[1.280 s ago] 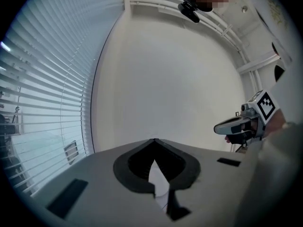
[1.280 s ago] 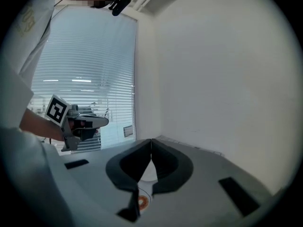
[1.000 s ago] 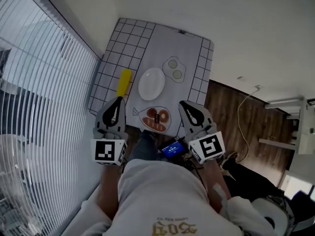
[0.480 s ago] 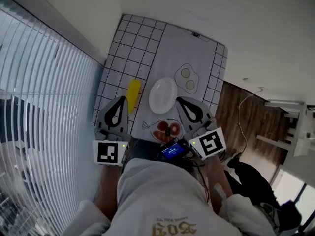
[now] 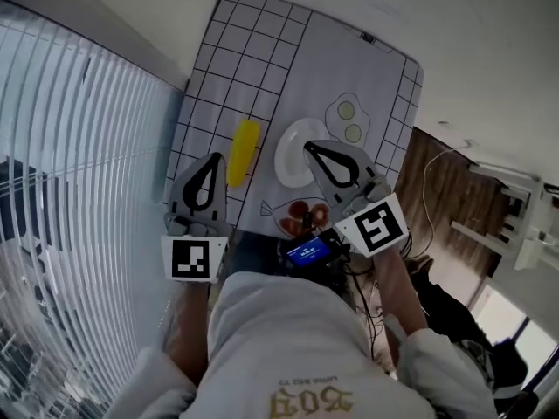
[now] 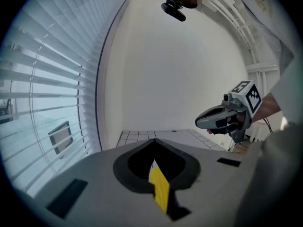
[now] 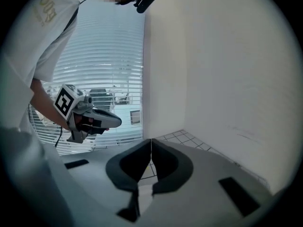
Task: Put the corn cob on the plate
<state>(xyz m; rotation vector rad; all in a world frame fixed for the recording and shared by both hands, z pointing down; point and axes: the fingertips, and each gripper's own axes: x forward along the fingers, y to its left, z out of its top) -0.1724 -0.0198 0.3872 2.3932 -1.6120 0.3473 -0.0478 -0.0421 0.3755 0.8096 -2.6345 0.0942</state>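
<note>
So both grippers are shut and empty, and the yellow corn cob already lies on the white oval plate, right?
Not quite. The head view shows the yellow corn cob lying on the black-gridded white tablecloth, just left of the white oval plate, not on it. The rest holds: the left gripper and the right gripper are both shut and empty.

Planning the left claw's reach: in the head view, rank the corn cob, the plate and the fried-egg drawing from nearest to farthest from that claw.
1. corn cob, just right of the left claw.
2. plate, mid-mat, past the corn cob.
3. fried-egg drawing, far right, beyond the plate.
</note>
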